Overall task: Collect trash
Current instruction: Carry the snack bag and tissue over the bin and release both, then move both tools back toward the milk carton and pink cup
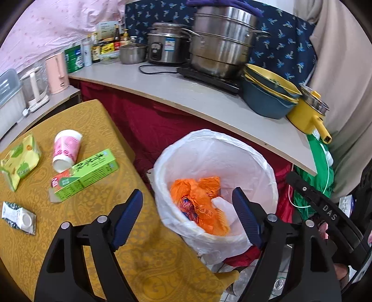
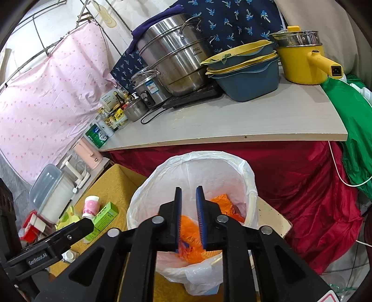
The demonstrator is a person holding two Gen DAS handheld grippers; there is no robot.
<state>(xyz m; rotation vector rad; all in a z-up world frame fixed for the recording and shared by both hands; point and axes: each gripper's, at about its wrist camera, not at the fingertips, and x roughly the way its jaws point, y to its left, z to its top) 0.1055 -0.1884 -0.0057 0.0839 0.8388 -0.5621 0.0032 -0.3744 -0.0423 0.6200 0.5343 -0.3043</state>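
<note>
Now between drops: left gripper [image 1: 187, 217] spread wide and empty by white-lined bin [image 1: 267, 162]; right gripper [image 2: 188, 218] nearly closed above it, seemingly empty. Orange plastic wrapper [image 1: 200, 204] already inside. Next: green carton [image 1: 84, 174] on yellow cloth table [image 1: 93, 120].

Mustard-gold cloth [image 1: 97, 130] w/ paisley pattern. White bin liner [image 1: 216, 148], orange plastic bag [image 1: 200, 204] inside. Cup [image 1: 66, 148]: white w/ pink starbursts. Box [image 1: 86, 174]: lime green, red end. Curtain [image 2: 46, 97]: pale pink, dotted. Navy fabric [image 2: 232, 21] w/ blue palm print. Pot [image 2: 302, 62] yellow. Both hand-held grippers: black, blue pads [image 1: 130, 216].
</note>
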